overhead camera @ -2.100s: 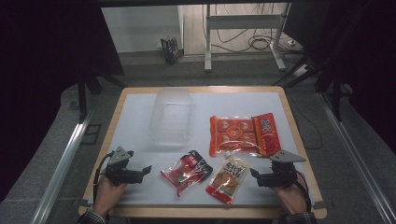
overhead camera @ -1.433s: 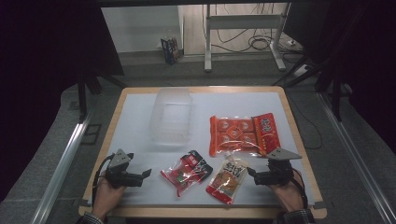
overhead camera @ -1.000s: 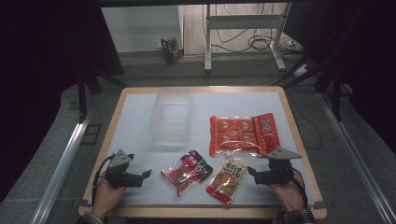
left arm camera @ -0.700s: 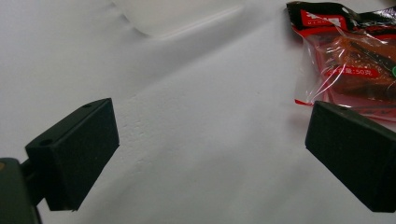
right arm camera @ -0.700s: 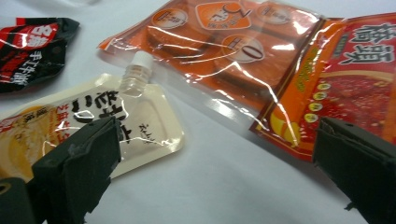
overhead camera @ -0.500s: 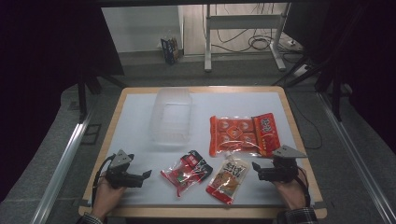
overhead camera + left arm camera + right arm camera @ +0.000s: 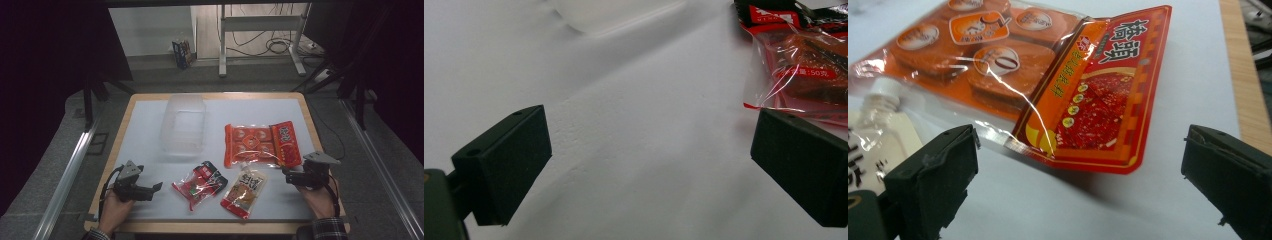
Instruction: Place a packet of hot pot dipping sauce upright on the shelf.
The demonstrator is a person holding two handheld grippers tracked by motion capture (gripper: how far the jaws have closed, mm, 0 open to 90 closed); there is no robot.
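1. Orange pack (image 7: 1048, 85) lies flat mid-table right, just ahead of the right gripper (image 7: 1078, 180), whose jaws gape empty
2. Left gripper (image 7: 649, 165) gapes empty too, beside the red packet (image 7: 804, 65)
3. Clear tub (image 7: 183, 123) sits farther back

Clear rectangular plastic tub (image 7: 183, 125) at the far left of the white tabletop (image 7: 260, 107), light wooden rim (image 7: 114, 155) framing the table, grey floor (image 7: 210, 75) beyond, white metal stand legs (image 7: 260, 35) far off, black cables (image 7: 280, 47) coiled beside them.
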